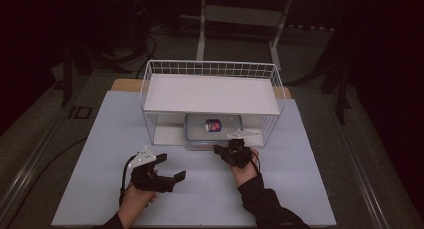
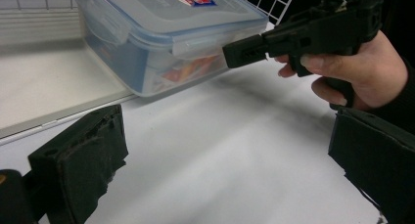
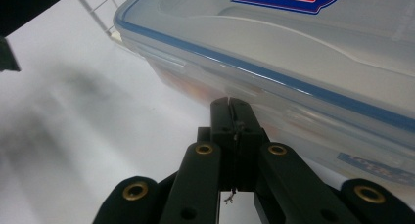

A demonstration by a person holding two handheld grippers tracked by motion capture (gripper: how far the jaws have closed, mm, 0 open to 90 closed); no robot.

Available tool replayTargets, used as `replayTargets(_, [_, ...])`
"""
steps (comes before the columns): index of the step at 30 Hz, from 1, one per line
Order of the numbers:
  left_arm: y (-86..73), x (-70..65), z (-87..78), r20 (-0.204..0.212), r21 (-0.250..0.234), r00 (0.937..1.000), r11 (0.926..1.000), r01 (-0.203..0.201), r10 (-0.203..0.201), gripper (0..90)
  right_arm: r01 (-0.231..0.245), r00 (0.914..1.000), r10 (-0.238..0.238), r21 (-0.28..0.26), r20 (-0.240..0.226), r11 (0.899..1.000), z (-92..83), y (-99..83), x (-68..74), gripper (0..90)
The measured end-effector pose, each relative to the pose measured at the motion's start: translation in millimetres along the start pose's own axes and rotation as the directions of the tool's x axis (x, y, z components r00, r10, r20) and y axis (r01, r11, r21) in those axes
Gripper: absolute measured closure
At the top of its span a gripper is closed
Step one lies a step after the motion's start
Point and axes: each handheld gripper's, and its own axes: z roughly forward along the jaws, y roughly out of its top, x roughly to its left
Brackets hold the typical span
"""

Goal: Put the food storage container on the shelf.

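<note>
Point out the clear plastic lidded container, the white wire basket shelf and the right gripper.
clear plastic lidded container (image 2: 161,23), left gripper view, lid top.
white wire basket shelf (image 1: 210,68), high view, rear rim.
right gripper (image 3: 234,104), right gripper view, closed jaw tips.

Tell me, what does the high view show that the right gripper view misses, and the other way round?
High view alone: the whole white wire rack with its top shelf, the open left gripper and both forearms. Right gripper view alone: the right gripper with jaws pressed together at the box's front latch flap, and the blue seal under the lid. Both share: the clear lidded box with its red and blue label, and the white table.
</note>
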Motion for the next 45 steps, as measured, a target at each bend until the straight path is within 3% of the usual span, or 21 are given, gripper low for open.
replayTargets(7, [-3.8, -0.8, 0.8, -0.016, -0.012, 0.9997, 0.9997, -0.019, 0.019, 0.9, -0.002, 1.0, 0.002, -0.004, 0.007, 1.0, 7.9, 5.1, -2.3, 89.8])
replayTargets(19, [-4.6, -4.5, 0.7, 0.006, -0.02, 0.9992, 0.9991, -0.038, 0.039, 0.9, -0.015, 0.9992, 0.015, -0.008, 0.038, 1.0, 18.8, 13.5, -9.6, 89.7])
replayTargets(30, [-3.7, -3.5, -1.2, 0.004, -0.027, 0.9995, 0.9992, -0.031, 0.031, 0.9, -0.035, 0.9973, 0.037, -0.032, 0.064, 0.999, 29.9, 23.3, -16.2, 89.7])
replayTargets(36, [-4.8, -5.0, -0.3, 0.006, -0.02, 0.9991, 0.9989, -0.042, 0.043, 0.9, -0.003, 0.9973, 0.005, -0.029, 0.074, 1.0, 33.3, 27.9, -15.5, 89.6])
replayTargets(38, [-5.0, -6.1, 0.5, 0.009, -0.016, 0.9989, 0.9989, -0.045, 0.045, 0.9, -0.016, 0.9972, 0.018, -0.03, 0.072, 0.999, 33.1, 27.5, -14.6, 89.0])
replayTargets(41, [-4.3, -7.4, 0.0, 0.011, -0.016, 0.9986, 0.9985, -0.052, 0.053, 0.9, -0.025, 0.9985, 0.027, -0.035, 0.048, 0.999, 30.1, 24.5, -11.1, 85.3])
replayTargets(45, [-4.7, -8.5, 0.3, 0.013, -0.021, 0.9977, 0.9975, -0.067, 0.067, 0.9, -0.028, 0.9988, 0.03, -0.058, 0.038, 0.998, 21.7, 19.4, -4.7, 68.1])
